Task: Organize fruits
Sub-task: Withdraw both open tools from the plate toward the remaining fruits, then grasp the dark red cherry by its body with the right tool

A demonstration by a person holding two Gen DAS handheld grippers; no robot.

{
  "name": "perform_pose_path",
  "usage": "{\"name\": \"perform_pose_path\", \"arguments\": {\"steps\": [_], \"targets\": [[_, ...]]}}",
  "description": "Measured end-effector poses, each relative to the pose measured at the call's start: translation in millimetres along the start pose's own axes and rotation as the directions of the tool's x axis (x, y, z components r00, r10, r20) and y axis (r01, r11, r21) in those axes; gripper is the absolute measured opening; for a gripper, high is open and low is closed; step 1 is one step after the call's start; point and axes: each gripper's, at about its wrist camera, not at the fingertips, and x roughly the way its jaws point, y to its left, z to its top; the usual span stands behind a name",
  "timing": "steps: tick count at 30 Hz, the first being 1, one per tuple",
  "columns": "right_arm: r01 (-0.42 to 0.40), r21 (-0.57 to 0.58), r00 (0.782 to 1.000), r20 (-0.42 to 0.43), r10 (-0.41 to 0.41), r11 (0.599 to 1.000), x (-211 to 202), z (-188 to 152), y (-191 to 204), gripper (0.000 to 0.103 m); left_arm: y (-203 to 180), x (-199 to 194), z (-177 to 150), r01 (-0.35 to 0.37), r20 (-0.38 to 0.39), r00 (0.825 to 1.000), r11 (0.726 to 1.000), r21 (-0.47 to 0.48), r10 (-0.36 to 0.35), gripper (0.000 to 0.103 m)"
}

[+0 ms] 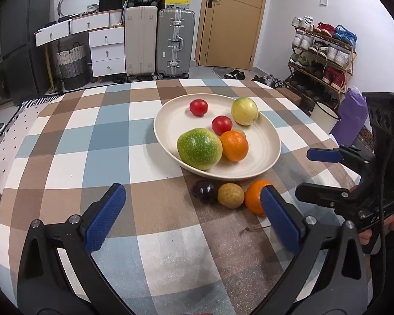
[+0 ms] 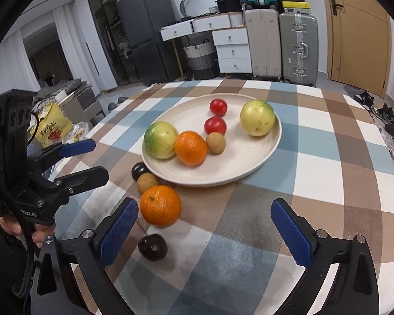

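A cream plate [image 1: 265, 155] [image 2: 247, 162] on the checked table holds two red tomatoes [image 1: 198, 107] [image 2: 215, 125], a green fruit [image 1: 199, 148] [image 2: 160, 140], a yellow-green fruit [image 1: 244, 111] [image 2: 257, 117], an orange [image 1: 234, 145] [image 2: 190, 147] and a small brown fruit [image 2: 216, 142]. On the cloth in front of the plate lie a dark plum [image 1: 204, 191] [image 2: 139, 170], a brown fruit [image 1: 230, 195] [image 2: 147, 182] and a second orange [image 1: 254, 197] [image 2: 160, 208]. Another dark plum [image 2: 153, 246] lies nearer. My left gripper [image 1: 194, 220] is open and empty. My right gripper [image 2: 205, 233] is open and empty.
The checked tablecloth [image 1: 118, 131] covers a round table. Suitcases [image 1: 174, 42], white drawers [image 1: 106, 50], a basket [image 1: 72, 65], a door [image 1: 231, 18] and a shoe rack [image 1: 323, 55] stand behind. A yellow bag [image 2: 51, 126] lies at the left.
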Motion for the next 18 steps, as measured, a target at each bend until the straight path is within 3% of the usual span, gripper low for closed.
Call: {"name": "perform_pose_path", "arguments": {"steps": [9, 12, 15, 18], "targets": [[-0.053, -0.107, 0.995, -0.087, 0.044, 0.993, 5.3, -10.7, 16.9, 0.101, -5.8, 10.0, -3.3, -0.016, -0.019, 1.0, 0.999, 0.031, 0.016, 0.102], [-0.073, -0.142, 0.992, -0.114, 0.057, 0.987, 8.8, -15.7, 25.2, 0.095, -5.5, 12.2, -3.6, -0.016, -0.021, 1.0, 0.999, 0.029, 0.017, 0.102], [-0.082, -0.167, 0.989, -0.133, 0.06, 0.983, 12.1, -18.9, 30.3, 0.081, -5.4, 13.6, -3.4, -0.022, -0.024, 0.999, 0.999, 0.032, 0.023, 0.102], [-0.094, -0.181, 0.986, -0.152, 0.067, 0.979, 14.6, -21.4, 32.5, 0.078, -4.8, 14.5, -3.0, -0.019, -0.023, 1.0, 0.999, 0.026, 0.02, 0.102]]}}
